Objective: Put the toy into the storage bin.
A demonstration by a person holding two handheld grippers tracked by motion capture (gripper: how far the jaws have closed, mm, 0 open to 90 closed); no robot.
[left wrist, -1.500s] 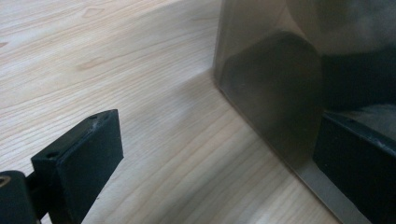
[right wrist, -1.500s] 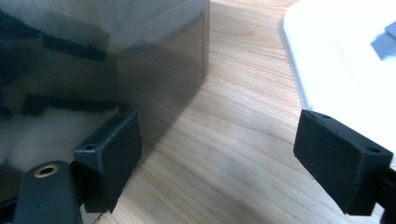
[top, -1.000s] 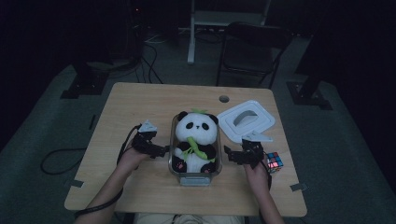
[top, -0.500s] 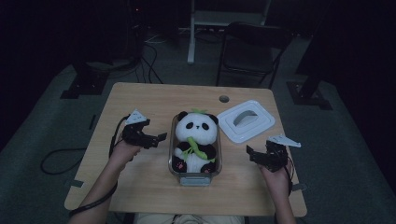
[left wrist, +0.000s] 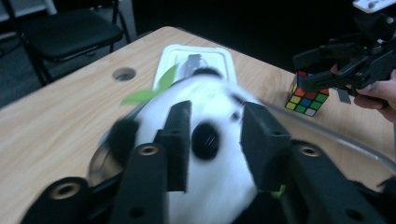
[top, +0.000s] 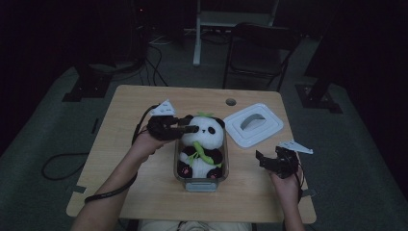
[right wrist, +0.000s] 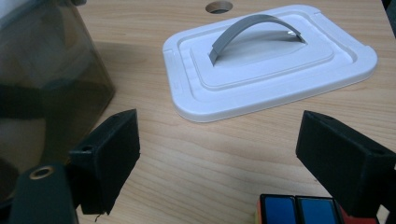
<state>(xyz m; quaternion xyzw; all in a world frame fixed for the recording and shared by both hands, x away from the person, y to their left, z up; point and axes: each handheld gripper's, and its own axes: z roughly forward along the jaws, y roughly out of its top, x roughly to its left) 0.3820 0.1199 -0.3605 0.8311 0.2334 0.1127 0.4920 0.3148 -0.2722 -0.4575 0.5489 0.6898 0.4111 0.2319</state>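
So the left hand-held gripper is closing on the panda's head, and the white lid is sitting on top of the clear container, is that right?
Not quite. The left hand-held gripper has just been closing, with the panda head between its jaws, but the white lid is not on the clear container. The high view shows it lying flat on the table to the container's right, apart from it.

Left gripper [left wrist: 212, 144] jaws just closing on panda plush [left wrist: 210, 186] head.

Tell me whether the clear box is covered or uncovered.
Uncovered. The clear box holds the toy panda, whose head sticks up above its rim, and the white lid lies flat on the table beside it.
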